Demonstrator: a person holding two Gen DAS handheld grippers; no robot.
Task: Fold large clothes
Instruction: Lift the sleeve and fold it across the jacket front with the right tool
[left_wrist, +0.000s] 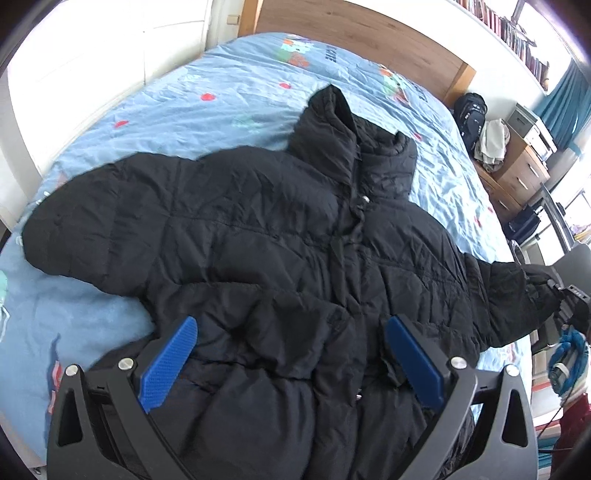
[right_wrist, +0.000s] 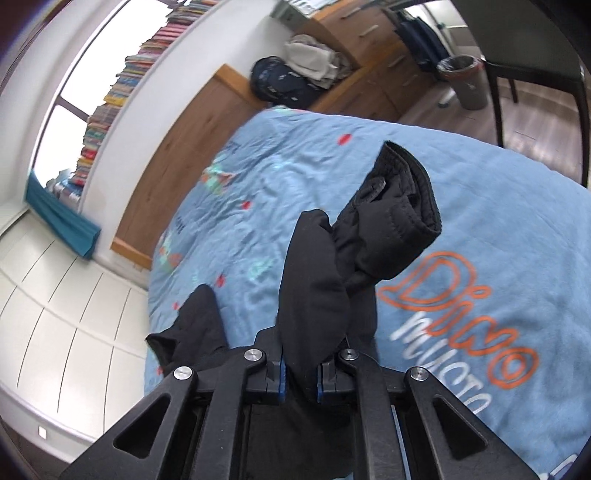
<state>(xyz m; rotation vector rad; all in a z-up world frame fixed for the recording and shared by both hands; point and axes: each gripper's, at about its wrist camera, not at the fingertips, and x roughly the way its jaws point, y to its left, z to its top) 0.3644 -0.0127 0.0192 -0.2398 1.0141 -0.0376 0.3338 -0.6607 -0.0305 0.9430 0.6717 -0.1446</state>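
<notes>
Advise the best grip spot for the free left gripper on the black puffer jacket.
Left gripper hangs open over the jacket. Probably take the other sleeve's cuff end, coming from above at the outer tip: it lies flat and outstretched on the bedspread, mirroring the sleeve cuff the right gripper already pinches.

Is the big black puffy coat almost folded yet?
Not yet. Done: the black puffy jacket is spread flat on the blue dinosaur bedspread. In hand: the right gripper is shut on the sleeve cuff; the left gripper is open over the hem. Left: both sleeves and the body look unfolded.
</notes>
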